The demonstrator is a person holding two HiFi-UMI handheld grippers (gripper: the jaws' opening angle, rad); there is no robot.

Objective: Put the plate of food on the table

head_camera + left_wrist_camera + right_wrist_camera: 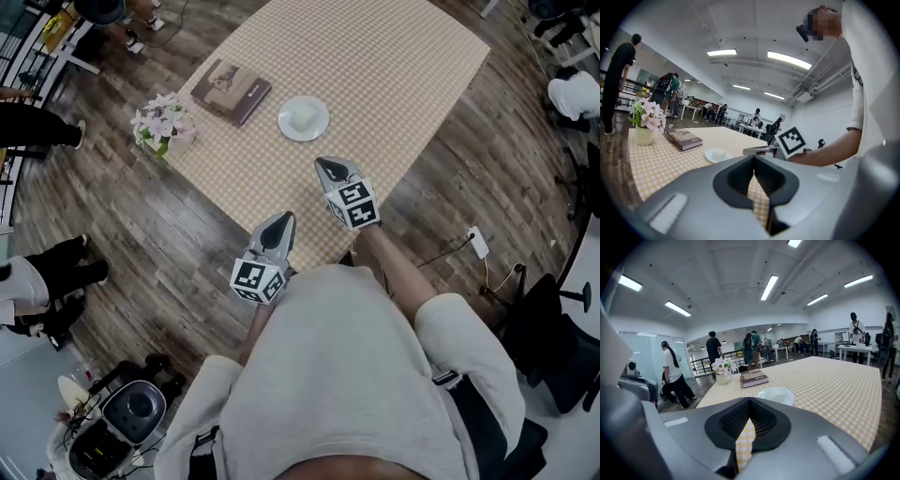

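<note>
the plate sits flat on the counter, near the book, with the flowers a bit further off. so the job looks done. the plate is small, round and white, and i can't see any food on it from here. the left gripper and the right gripper hang by the counter's edge, apart from the plate. both are pressed together with nothing in them — maybe because there's nothing left to carry.
</note>
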